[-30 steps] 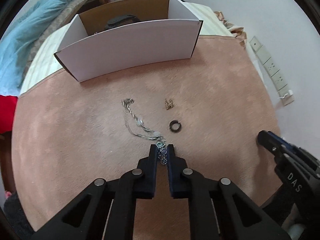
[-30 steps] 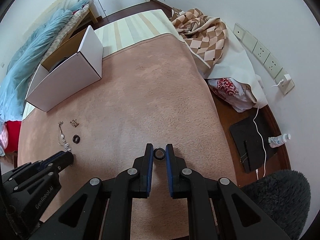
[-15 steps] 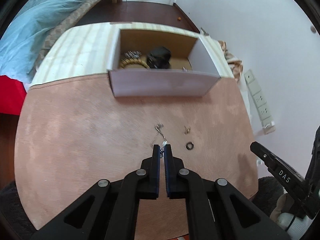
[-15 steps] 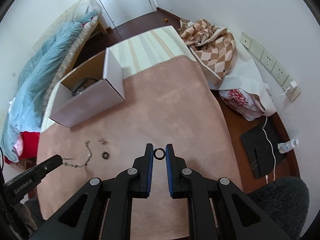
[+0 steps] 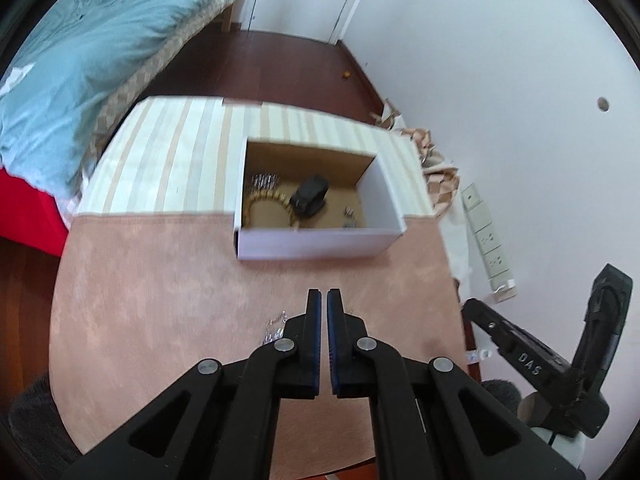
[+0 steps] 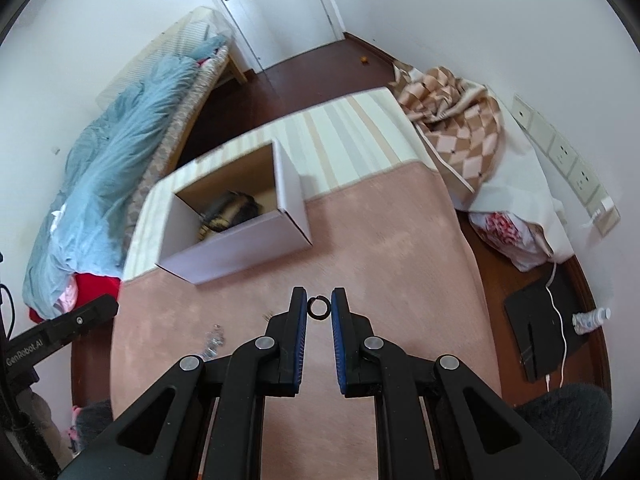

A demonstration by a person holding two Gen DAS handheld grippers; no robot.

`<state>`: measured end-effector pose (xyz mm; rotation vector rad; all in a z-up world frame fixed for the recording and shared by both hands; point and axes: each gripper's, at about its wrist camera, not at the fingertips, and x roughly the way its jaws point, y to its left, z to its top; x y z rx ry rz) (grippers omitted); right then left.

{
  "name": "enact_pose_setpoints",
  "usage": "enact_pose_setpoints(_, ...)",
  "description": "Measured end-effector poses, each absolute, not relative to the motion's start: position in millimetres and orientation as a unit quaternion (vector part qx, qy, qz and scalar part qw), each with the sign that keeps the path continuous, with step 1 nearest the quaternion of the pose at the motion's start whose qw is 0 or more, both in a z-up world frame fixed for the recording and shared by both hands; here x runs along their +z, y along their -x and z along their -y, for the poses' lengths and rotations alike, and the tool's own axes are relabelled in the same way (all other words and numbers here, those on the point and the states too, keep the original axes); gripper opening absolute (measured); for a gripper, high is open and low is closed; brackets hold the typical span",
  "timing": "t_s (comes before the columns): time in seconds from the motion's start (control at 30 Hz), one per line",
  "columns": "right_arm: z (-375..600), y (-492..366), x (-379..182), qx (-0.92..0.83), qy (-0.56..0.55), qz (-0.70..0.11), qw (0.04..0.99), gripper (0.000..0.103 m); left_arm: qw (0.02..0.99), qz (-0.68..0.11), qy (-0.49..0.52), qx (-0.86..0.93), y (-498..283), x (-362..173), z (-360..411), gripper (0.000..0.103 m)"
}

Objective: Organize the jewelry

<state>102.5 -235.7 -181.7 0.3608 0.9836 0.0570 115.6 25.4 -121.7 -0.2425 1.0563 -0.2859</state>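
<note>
My left gripper [image 5: 324,300] is shut and raised high above the pink table [image 5: 160,288]. A silver chain [image 5: 274,330] shows beside its left finger, and I cannot tell whether its end is pinched. My right gripper [image 6: 319,307] is shut on a small black ring [image 6: 319,307], held above the table. The white cardboard box [image 5: 320,242] stands ahead, open on top, with a beaded bracelet [image 5: 266,204], a black piece [image 5: 310,196] and small silver items inside. The box also shows in the right wrist view [image 6: 240,248]. The chain [image 6: 212,340] lies left of my right gripper.
A striped cloth [image 5: 172,160] covers the table's far part. A bed with a blue blanket [image 5: 80,60] is at the left. A checked blanket [image 6: 460,120] and wall sockets [image 6: 568,164] are at the right. A small gold piece [image 6: 267,314] lies on the table.
Both grippers have risen well above the table, so the box looks smaller and its inside shows. The left gripper's jaws have closed tighter. The right still holds the ring.
</note>
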Motion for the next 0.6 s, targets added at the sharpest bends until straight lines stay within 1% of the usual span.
enact_pose_setpoints(0.13, 226.5, -117.8, -156.1, 0.047, -0.168, -0.451, 0.875, 0.013, 0.861, -0.476, 0.108, -0.144, -130.3, -91.8, -30.1, 0.001)
enact_pose_setpoints(0.2, 222.1, -126.4, -146.5, 0.054, -0.164, -0.443, 0.880, 0.013, 0.860, -0.475, 0.109, -0.153, -137.7, -86.3, -33.6, 0.001)
enact_pose_setpoints(0.3, 217.0, -132.8, -142.4, 0.055, -0.160, -0.440, 0.882, 0.013, 0.848, -0.499, 0.099, -0.148, -142.9, -99.7, -36.9, 0.007)
enact_pose_setpoints(0.37, 215.5, -133.8, -149.1, 0.054, -0.160, -0.448, 0.878, 0.013, 0.832, -0.527, 0.098, -0.140, -141.0, -123.8, -37.7, 0.028)
enact_pose_setpoints(0.4, 214.7, -132.3, -154.4, 0.052, -0.159, -0.453, 0.876, 0.013, 0.827, -0.539, 0.096, -0.132, -138.9, -135.5, -37.9, 0.053)
enact_pose_setpoints(0.43, 215.6, -131.1, -159.9, 0.050, -0.158, -0.458, 0.873, 0.013, 0.820, -0.551, 0.094, -0.124, -136.4, -150.8, -38.4, 0.059)
enact_pose_setpoints(0.6, 221.7, -121.1, -193.6, 0.034, -0.164, -0.488, 0.856, 0.013, 0.793, -0.596, 0.072, -0.104, -126.8, -214.4, -29.6, 0.059)
